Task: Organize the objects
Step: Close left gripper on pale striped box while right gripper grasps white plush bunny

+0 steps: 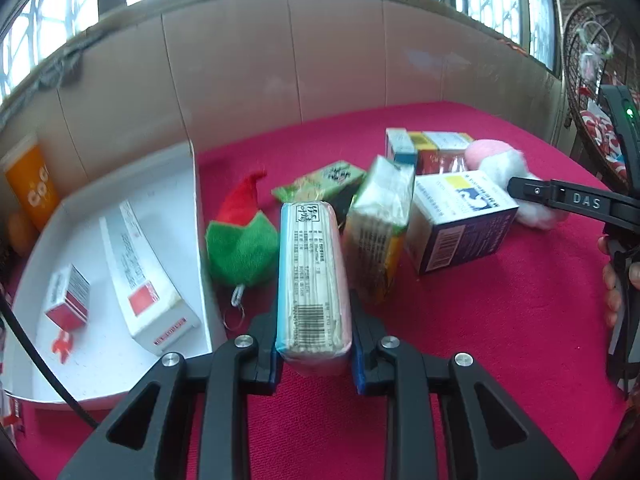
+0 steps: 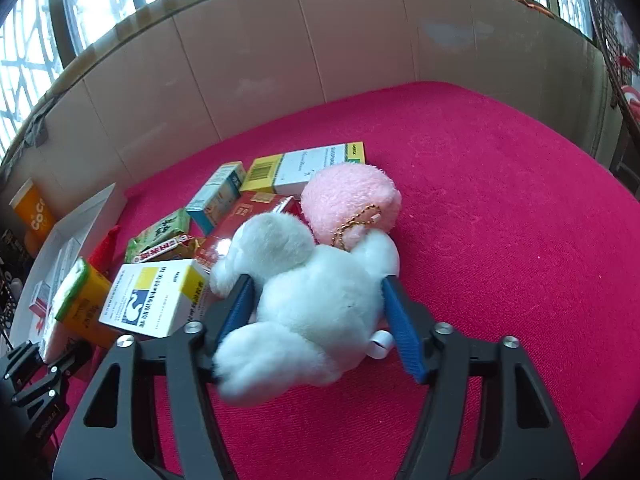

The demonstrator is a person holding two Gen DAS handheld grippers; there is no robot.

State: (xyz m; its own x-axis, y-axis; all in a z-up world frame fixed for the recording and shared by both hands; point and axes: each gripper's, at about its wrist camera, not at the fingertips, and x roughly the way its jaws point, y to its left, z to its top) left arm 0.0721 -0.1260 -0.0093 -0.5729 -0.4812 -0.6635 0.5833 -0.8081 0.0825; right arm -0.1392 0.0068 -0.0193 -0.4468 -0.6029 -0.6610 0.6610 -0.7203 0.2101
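I am clamping my left tool (image 1: 314,354) on the pink-and-blue pack (image 1: 314,280), just beside the white tray (image 1: 100,380) where boxes are being sorted, while my right tool (image 2: 320,320) is squeezing the white plush toy (image 2: 316,300) lying on the bench (image 2: 500,220), ready for lifting away.

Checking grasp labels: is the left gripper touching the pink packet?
Touching. The left wrist view shows the left gripper with both blue pads pressed against the sides of the pink packet.

A home sunroom, looks like – barred windows (image 2: 100,12) from nine to three o'clock, red-clothed table (image 2: 500,200), wicker chair (image 1: 592,92) at two – household clutter
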